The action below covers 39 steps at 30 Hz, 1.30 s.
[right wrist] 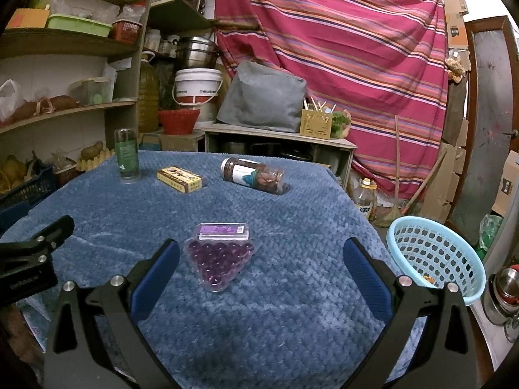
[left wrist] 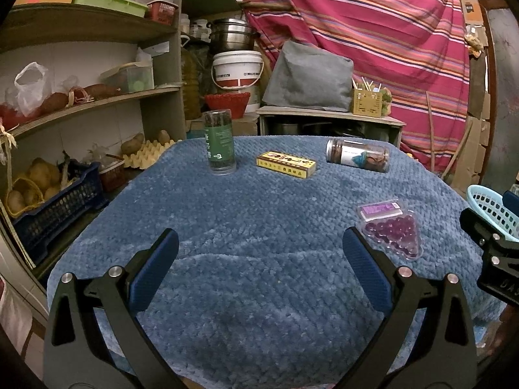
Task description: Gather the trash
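Both the left gripper (left wrist: 260, 253) and right gripper (right wrist: 260, 259) gape empty; the slick blister pack (right wrist: 218, 259) at centre frame may slide off the pads.

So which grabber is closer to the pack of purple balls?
The right gripper. The pack of purple balls lies just ahead, between its open fingers. The left gripper sits off to the pack's left, also open.

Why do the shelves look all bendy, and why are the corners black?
Left wrist view: the fisheye lens curves the shelves and blackens the corners. Right wrist view: same bending on the striped cloth, with white glare at the top right; the blue blanket stays sharp.
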Each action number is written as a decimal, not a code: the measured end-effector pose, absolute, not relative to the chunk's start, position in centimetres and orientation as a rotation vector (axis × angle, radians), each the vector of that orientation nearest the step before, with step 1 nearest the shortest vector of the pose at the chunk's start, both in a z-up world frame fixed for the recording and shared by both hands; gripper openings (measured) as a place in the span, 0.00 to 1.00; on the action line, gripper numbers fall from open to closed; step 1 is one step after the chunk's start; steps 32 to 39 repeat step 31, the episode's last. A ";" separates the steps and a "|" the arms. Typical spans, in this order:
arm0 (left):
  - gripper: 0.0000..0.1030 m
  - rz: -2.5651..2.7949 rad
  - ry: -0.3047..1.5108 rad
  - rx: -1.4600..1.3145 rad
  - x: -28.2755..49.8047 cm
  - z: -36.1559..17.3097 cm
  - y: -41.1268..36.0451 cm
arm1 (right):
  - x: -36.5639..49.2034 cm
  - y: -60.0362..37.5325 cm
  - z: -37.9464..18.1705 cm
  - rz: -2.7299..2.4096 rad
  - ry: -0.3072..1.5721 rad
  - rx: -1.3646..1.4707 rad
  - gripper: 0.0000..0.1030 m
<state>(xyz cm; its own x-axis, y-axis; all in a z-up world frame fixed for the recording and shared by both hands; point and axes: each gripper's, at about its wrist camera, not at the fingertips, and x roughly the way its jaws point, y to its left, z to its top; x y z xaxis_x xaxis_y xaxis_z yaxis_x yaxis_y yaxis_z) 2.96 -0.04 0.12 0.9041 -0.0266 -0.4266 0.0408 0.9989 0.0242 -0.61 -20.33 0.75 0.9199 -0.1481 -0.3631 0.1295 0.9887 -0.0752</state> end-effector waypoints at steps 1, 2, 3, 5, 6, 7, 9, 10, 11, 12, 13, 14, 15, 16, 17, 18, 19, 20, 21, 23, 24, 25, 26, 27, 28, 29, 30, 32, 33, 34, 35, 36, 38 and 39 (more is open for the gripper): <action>0.95 -0.033 0.440 0.032 2.9 0.2 0.0 | -0.6 -20.3 0.8 -0.143 0.375 -0.050 0.96; 0.95 -0.031 0.439 0.030 2.9 0.3 0.1 | -0.6 -20.3 0.8 -0.144 0.376 -0.048 0.96; 0.95 -0.031 0.438 0.029 2.9 0.3 0.2 | -0.6 -20.3 0.8 -0.144 0.376 -0.049 0.96; 0.95 -0.031 0.439 0.028 2.9 0.4 0.2 | -0.5 -20.3 0.8 -0.143 0.376 -0.048 0.96; 0.95 -0.032 0.440 0.028 2.9 0.4 0.2 | -0.5 -20.3 0.8 -0.142 0.377 -0.048 0.96; 0.95 -0.033 0.440 0.028 2.9 0.4 0.2 | -0.4 -20.4 0.9 -0.141 0.378 -0.047 0.96; 0.95 -0.033 0.438 0.031 2.8 0.4 0.2 | -0.5 -20.4 0.9 -0.143 0.375 -0.049 0.96; 0.95 -0.033 0.436 0.032 2.6 0.4 0.1 | -0.5 -20.4 0.9 -0.142 0.375 -0.049 0.96; 0.95 -0.033 0.435 0.034 2.6 0.4 0.1 | -0.5 -20.4 0.9 -0.142 0.376 -0.049 0.96; 0.95 -0.034 0.434 0.035 2.6 0.4 0.0 | -0.4 -20.4 0.9 -0.142 0.377 -0.049 0.96; 0.95 -0.035 0.435 0.036 2.6 0.4 0.0 | -0.4 -20.4 0.9 -0.142 0.378 -0.048 0.96; 0.95 -0.035 0.436 0.035 2.6 0.3 -0.1 | -0.4 -20.4 0.9 -0.142 0.378 -0.047 0.96; 0.95 -0.037 0.438 0.033 2.6 0.3 0.0 | -0.5 -20.3 0.9 -0.143 0.376 -0.048 0.96; 0.95 -0.039 0.439 0.032 2.6 0.3 -0.1 | -0.5 -20.4 0.9 -0.143 0.376 -0.049 0.96; 0.95 -0.040 0.439 0.031 2.6 0.3 -0.1 | -0.5 -20.4 0.9 -0.143 0.375 -0.048 0.96; 0.95 -0.041 0.439 0.030 2.6 0.3 -0.1 | -0.5 -20.4 0.9 -0.142 0.374 -0.047 0.96; 0.95 -0.043 0.437 0.030 2.5 0.3 -0.1 | -0.4 -20.4 0.9 -0.141 0.374 -0.046 0.96; 0.95 -0.044 0.436 0.030 2.5 0.3 -0.1 | -0.4 -20.4 0.9 -0.140 0.373 -0.046 0.96; 0.95 -0.043 0.434 0.031 2.5 0.4 -0.2 | -0.4 -20.4 0.9 -0.140 0.374 -0.046 0.96; 0.95 -0.043 0.432 0.035 2.4 0.4 -0.3 | -0.4 -20.4 0.9 -0.139 0.375 -0.047 0.96; 0.95 -0.045 0.433 0.034 2.4 0.4 -0.3 | -0.4 -20.4 0.9 -0.140 0.375 -0.048 0.96; 0.95 -0.045 0.434 0.033 2.3 0.4 -0.3 | -0.3 -20.3 0.9 -0.140 0.376 -0.048 0.96; 0.95 -0.044 0.433 0.033 2.3 0.4 -0.3 | -0.3 -20.4 0.9 -0.140 0.375 -0.048 0.96; 0.95 -0.043 0.433 0.033 2.3 0.4 -0.3 | -0.3 -20.3 0.9 -0.141 0.374 -0.048 0.96; 0.95 -0.043 0.432 0.033 2.3 0.4 -0.3 | -0.3 -20.3 0.9 -0.142 0.373 -0.048 0.96; 0.95 -0.043 0.433 0.033 2.3 0.4 -0.3 | -0.3 -20.4 0.9 -0.141 0.374 -0.047 0.96; 0.95 -0.042 0.433 0.032 2.3 0.4 -0.3 | -0.3 -20.4 0.9 -0.140 0.375 -0.047 0.96; 0.95 -0.045 0.434 0.031 2.4 0.4 -0.3 | -0.4 -20.4 0.8 -0.139 0.376 -0.047 0.96; 0.95 -0.045 0.434 0.031 2.4 0.4 -0.3 | -0.4 -20.4 0.8 -0.139 0.376 -0.047 0.96; 0.95 -0.045 0.434 0.031 2.4 0.4 -0.3 | -0.4 -20.4 0.8 -0.139 0.376 -0.047 0.96; 0.95 -0.045 0.434 0.031 2.4 0.4 -0.3 | -0.4 -20.4 0.8 -0.139 0.376 -0.047 0.96; 0.95 -0.045 0.434 0.031 2.4 0.4 -0.3 | -0.4 -20.4 0.8 -0.139 0.376 -0.047 0.96; 0.95 -0.045 0.434 0.031 2.4 0.4 -0.3 | -0.4 -20.4 0.8 -0.139 0.376 -0.047 0.96; 0.95 -0.045 0.434 0.031 2.4 0.4 -0.3 | -0.4 -20.4 0.8 -0.139 0.376 -0.047 0.96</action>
